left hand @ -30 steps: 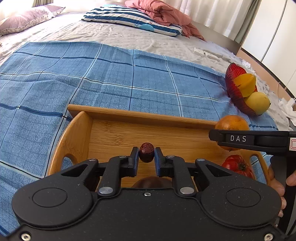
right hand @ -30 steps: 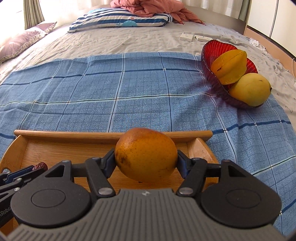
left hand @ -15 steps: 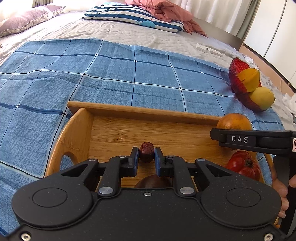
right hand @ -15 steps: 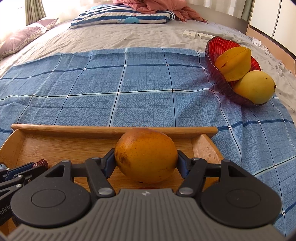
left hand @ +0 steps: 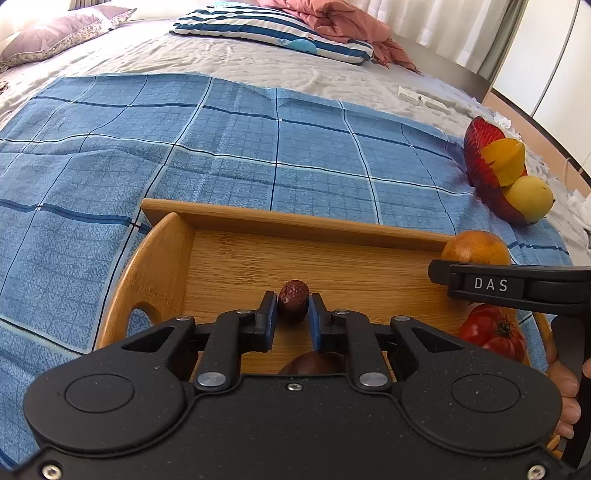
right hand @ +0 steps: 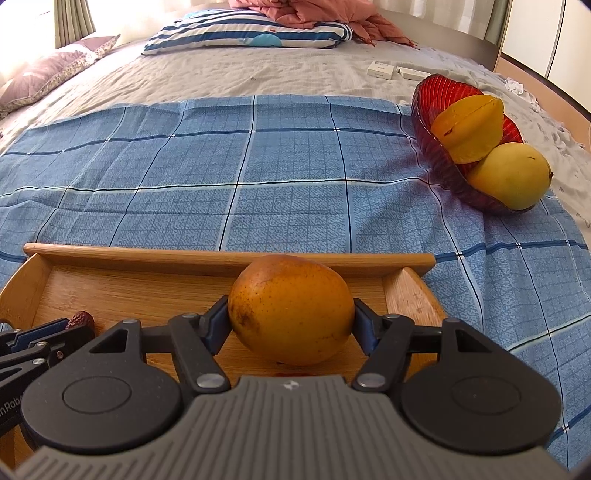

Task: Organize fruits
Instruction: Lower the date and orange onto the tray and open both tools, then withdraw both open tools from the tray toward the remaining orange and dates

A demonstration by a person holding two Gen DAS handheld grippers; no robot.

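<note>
The bed [right hand: 258, 70] is filling both views, w/ a blue checked cloth [right hand: 258, 177] lying spread over its near half. A striped pillow [right hand: 243, 33] and a pink blanket [right hand: 306, 11] are sitting at the far end, a purple pillow [right hand: 48, 74] at far left.

The wooden tray [left hand: 332, 225] is resting on the cloth, near edge, w/ raised walls and a cut-out handle at its left end. To the right and well apart, a red glass bowl [right hand: 439, 92] is leaning on the cloth, holding a starfruit [right hand: 469, 125] and a yellow mango [right hand: 509, 173].

The right gripper [right hand: 291, 317] is hanging over the tray's right end. Its fingers have just been opening; they are standing wide on either side of the orange mango [right hand: 291, 306], which is sitting on the tray floor by the far wall. The pads look close to its sides but no longer pressing. A hand [left hand: 565, 391] is gripping that tool's handle.

A red tomato [left hand: 491, 328] is lying in the tray's right part, just beside the mango.

The left gripper [left hand: 291, 314] is pointing down into the tray's middle, fingers narrow and clamping a small brown date [left hand: 293, 301], low over the tray floor; whether it is touching the wood can't be told. A dark rounded fruit [left hand: 310, 365] is showing just below the fingers, mostly hidden.
</note>
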